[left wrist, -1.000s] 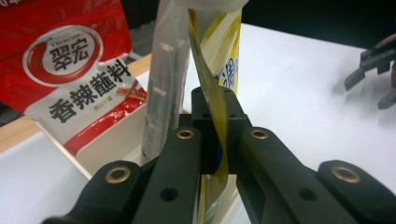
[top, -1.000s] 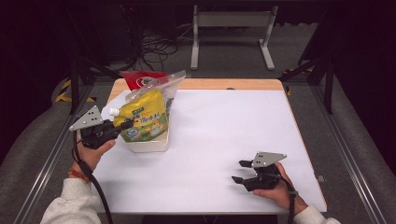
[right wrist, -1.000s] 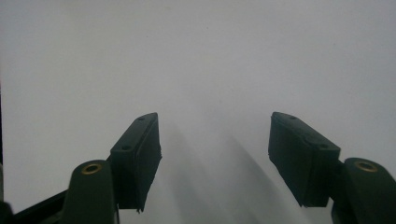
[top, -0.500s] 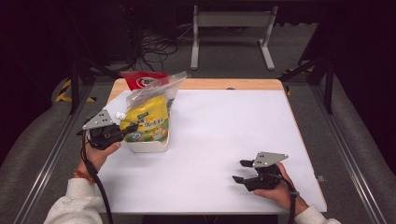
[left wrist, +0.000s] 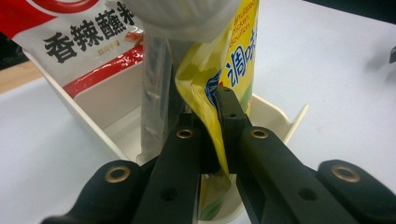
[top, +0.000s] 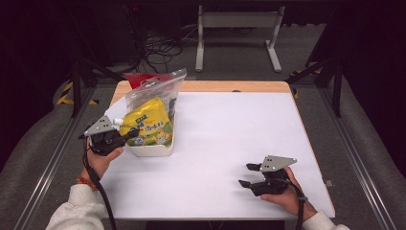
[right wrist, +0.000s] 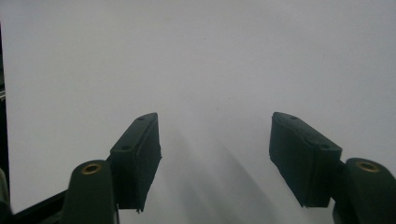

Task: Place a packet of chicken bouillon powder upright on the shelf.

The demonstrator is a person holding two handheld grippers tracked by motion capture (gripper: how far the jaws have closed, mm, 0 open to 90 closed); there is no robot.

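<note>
Two handheld black grippers: left gripper, right gripper. Grey three-cornered plate on top of each. Black cable trailing from each along forearm. Jaws black, long, with brass-coloured screws at joints and small round holes; flat dark pads on right pair. Light grey sleeves; reddish band at left wrist.

High view: fixed above the near edge, facing forward and down over the whole bench. Left gripper view: very close, looking along its jaws at the yellow pouch clamped between them, also seen from above. Right gripper view: low, close, bare bench ahead between spread jaws.
</note>
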